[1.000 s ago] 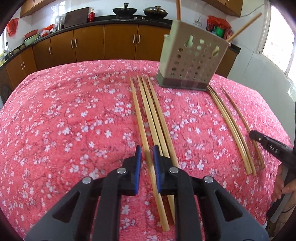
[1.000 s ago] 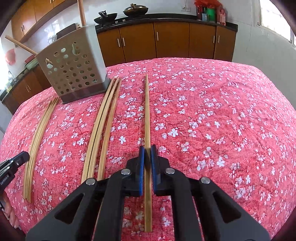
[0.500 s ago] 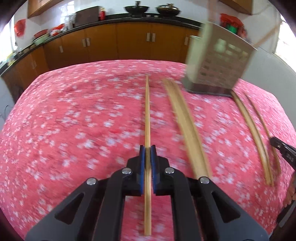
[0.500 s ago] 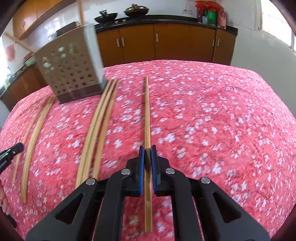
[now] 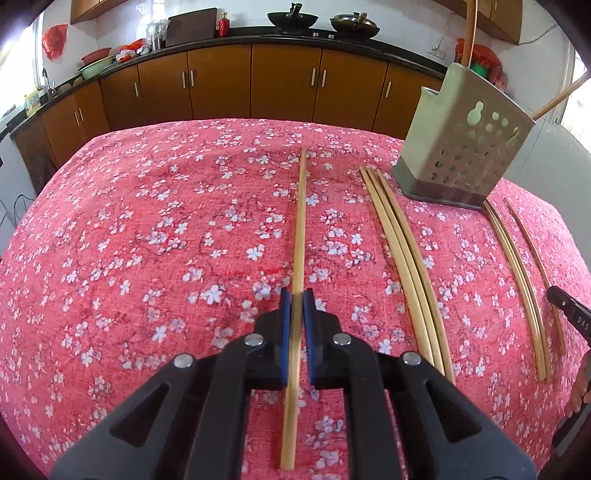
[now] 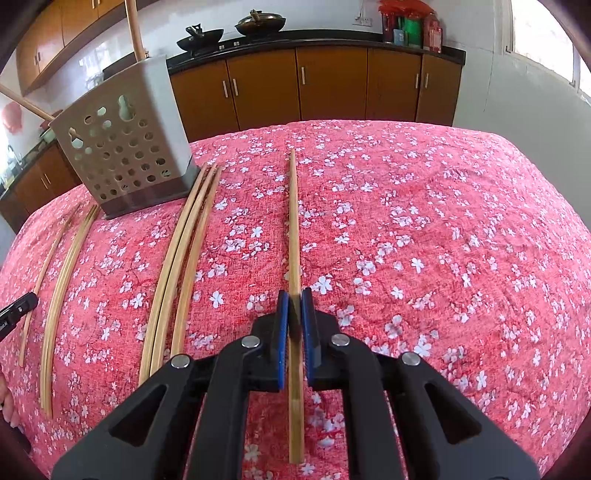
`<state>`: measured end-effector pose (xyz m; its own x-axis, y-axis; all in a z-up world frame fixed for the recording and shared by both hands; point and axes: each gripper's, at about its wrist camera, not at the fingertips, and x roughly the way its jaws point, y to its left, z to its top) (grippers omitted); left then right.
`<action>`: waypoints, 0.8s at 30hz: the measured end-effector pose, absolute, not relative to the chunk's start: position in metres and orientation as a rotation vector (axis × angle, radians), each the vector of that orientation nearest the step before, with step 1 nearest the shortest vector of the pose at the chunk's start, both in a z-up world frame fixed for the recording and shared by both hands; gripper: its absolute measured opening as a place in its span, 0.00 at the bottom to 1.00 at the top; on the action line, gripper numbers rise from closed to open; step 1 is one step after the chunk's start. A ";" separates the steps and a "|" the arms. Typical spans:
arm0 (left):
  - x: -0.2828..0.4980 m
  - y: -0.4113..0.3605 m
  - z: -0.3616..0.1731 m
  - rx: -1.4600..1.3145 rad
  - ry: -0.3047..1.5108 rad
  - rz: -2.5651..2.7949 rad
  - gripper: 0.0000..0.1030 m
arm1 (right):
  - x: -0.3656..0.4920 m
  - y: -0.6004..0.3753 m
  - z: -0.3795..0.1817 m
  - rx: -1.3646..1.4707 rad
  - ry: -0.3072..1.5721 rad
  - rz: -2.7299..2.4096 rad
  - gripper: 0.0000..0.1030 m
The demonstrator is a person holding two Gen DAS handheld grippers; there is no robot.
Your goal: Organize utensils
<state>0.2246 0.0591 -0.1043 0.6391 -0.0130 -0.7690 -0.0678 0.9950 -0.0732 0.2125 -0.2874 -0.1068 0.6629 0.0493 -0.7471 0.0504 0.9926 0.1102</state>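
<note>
Over the pink floral cloth, my left gripper is clenched on one chopstick. Three loose chopsticks lie beside it, before the perforated holder. Farther right, my right gripper clamps another chopstick.

A perforated beige chopstick holder stands at the far side of the red floral tablecloth, the one tall obstacle, with two sticks jutting above its rim. Loose chopsticks lie flat on either flank: three just left of its base, more to its right. Broad open cloth spreads left in the left wrist view and right in the right wrist view.
</note>
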 end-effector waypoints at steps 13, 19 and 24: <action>0.222 0.066 -0.106 -0.121 0.875 0.022 0.11 | 0.212 -0.284 -0.107 0.104 0.847 -0.013 0.09; 0.222 0.066 -0.106 -0.123 0.875 0.022 0.11 | 0.212 -0.283 -0.107 0.104 0.847 -0.014 0.09; 0.222 0.066 -0.106 -0.123 0.875 0.021 0.11 | 0.212 -0.283 -0.107 0.105 0.847 -0.014 0.09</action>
